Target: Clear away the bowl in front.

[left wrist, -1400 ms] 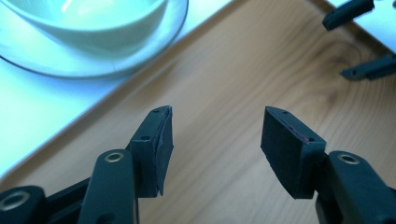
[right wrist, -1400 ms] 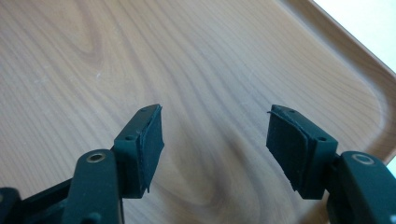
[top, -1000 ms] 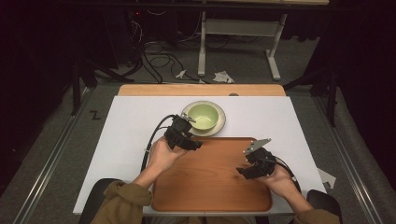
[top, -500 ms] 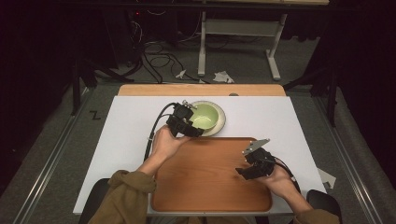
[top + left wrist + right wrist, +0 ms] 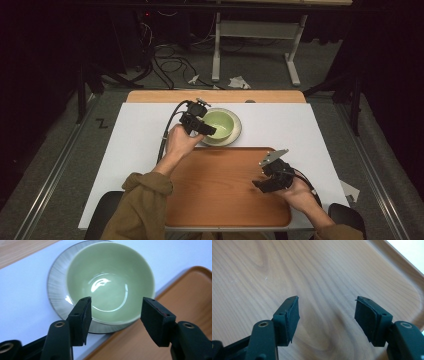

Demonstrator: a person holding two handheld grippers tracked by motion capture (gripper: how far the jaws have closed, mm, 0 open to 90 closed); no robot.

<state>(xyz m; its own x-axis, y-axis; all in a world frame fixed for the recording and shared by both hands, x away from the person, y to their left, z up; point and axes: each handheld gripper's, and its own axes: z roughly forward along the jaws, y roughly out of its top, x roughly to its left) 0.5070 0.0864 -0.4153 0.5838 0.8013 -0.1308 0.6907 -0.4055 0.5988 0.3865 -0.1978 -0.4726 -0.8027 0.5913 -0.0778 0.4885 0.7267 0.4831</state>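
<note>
Dark floor with loose cables surrounds one white table [image 5: 135, 150], and on its near half lies one wooden tray [image 5: 225, 190], which serves as the landmark. Past the tray's far-left corner, the left gripper [image 5: 204, 128] hangs at the near-left rim of one pale green bowl [image 5: 222, 122]. In the left gripper view the jaws stand well apart, one on each side of the bowl's [image 5: 110, 280] near rim, with nothing clamped; whether they touch the rim cannot be told. The bowl sits in one grey-rimmed plate [image 5: 53, 287], and the plate lies on the white table just beyond the tray's far edge, its rim right beside the tray. Over the tray's right part, the right gripper [image 5: 267, 182] hovers, and in the right gripper view its jaws are spread wide above the bare wood grain [image 5: 287, 270], holding nothing.
</note>
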